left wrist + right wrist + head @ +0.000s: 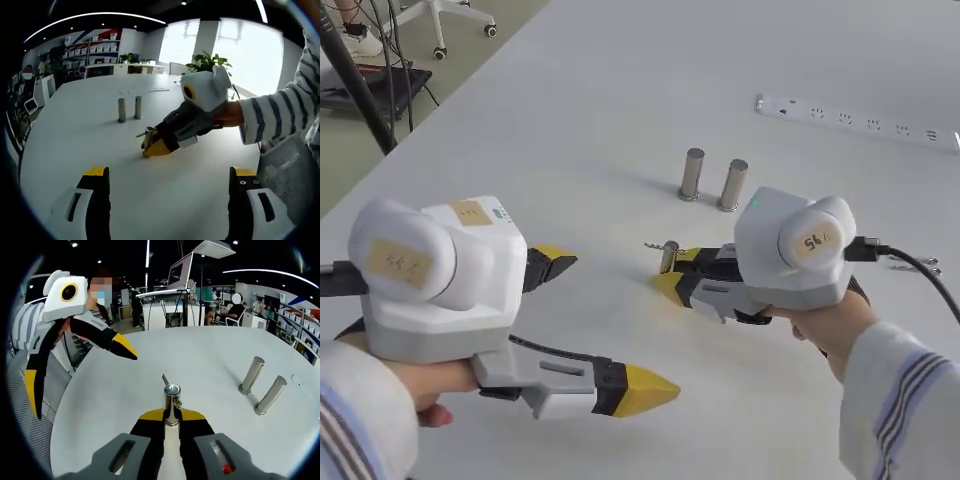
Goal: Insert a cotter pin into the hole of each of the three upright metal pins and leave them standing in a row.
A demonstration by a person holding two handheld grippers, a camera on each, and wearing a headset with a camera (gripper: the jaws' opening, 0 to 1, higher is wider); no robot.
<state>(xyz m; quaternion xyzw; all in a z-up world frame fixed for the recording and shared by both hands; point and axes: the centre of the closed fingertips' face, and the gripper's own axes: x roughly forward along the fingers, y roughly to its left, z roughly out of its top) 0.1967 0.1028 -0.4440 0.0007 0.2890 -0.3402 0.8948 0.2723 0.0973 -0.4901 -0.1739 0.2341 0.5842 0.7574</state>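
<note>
Currently the right claw (171, 416) is clenching the nearest metal pin (172, 399) low on its shaft, upright on the worktop (600, 120), with a cotter pin (652, 245) poking from its top; the left claw (610, 326) is hovering spread and empty, well apart; a crooked release is threatening to tip the pin, or knock the other pins (692, 173) standing beyond.

A wide white table (620, 100) bears three upright metal pins. Two stand side by side near its middle, close but apart: the left pin (692, 174) and the right pin (734, 185). A third pin (669, 256) is nearer, with a thin wire pin (652, 244) through its top. A white power strip (855, 122) lies along the far edge
</note>
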